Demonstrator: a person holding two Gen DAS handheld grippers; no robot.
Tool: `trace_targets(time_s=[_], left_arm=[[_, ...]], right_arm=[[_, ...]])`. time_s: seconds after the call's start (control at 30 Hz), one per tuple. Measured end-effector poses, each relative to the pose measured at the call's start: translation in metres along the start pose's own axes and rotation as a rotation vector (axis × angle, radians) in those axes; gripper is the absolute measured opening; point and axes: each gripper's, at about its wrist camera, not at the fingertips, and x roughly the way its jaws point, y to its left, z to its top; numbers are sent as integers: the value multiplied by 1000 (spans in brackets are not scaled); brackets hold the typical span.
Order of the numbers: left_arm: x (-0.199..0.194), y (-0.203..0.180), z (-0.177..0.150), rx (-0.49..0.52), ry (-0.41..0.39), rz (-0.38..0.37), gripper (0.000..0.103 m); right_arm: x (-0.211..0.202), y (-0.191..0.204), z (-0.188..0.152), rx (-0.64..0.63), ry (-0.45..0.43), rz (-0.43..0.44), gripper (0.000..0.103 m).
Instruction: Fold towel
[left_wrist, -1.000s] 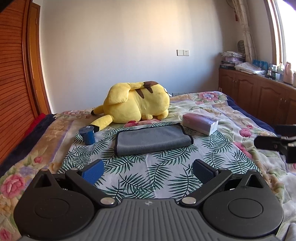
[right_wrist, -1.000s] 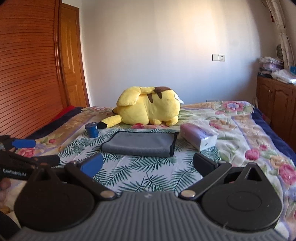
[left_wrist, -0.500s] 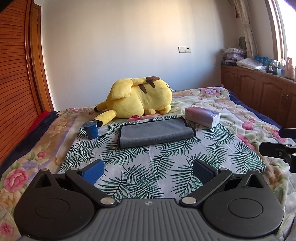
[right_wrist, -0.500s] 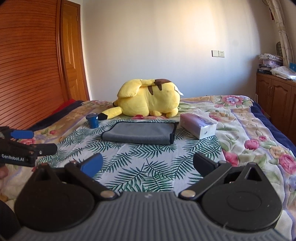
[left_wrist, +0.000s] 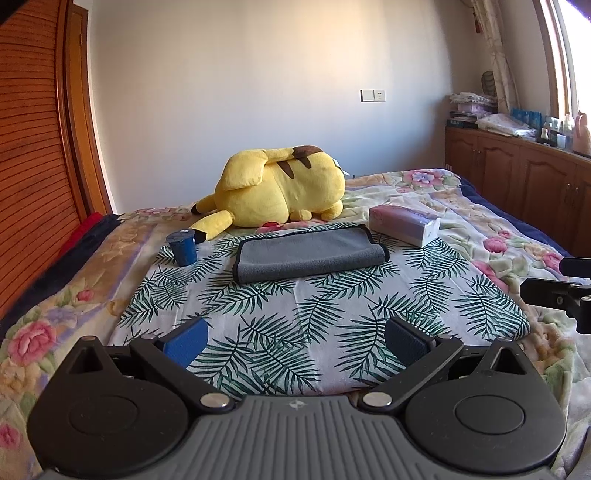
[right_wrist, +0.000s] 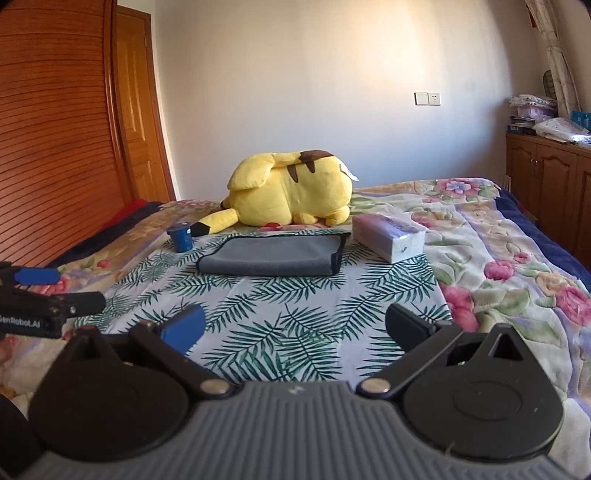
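A grey towel (left_wrist: 310, 254) with a dark hem lies folded flat on the palm-leaf sheet (left_wrist: 295, 310) on the bed; it also shows in the right wrist view (right_wrist: 273, 255). My left gripper (left_wrist: 295, 339) is open and empty, well short of the towel, over the sheet's near part. My right gripper (right_wrist: 293, 328) is open and empty, also well back from the towel. The right gripper's side shows at the right edge of the left wrist view (left_wrist: 561, 291). The left gripper's side shows at the left edge of the right wrist view (right_wrist: 44, 299).
A yellow plush toy (left_wrist: 280, 192) lies just behind the towel. A small blue cup (left_wrist: 182, 246) stands left of it, a tissue pack (left_wrist: 404, 224) right of it. A wooden wardrobe (right_wrist: 55, 129) is on the left, cabinets (left_wrist: 517, 177) on the right.
Both grippers have drawn back from the towel and lifted slightly, so the towel looks farther off. Both stay open. The towel has not moved.
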Motion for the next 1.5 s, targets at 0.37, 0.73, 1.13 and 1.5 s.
trace_targets(time_s=[0.37,0.73,1.13,1.5], left_arm=[[-12,-4,2,4,-23,5,103],[-28,-4,13,-3,-102,28,103],[-34,-8,17,-14,-146,34,103],[-41,-10,19,-25,-190,45,103]], right_arm=[[-7,-4,0,-10,-27,-4,103],[-16,-3,6,6,-84,9,103],[-23,-4,10,-6,-130,-5,103],[-30,-4,11,-13,-184,-31,103]])
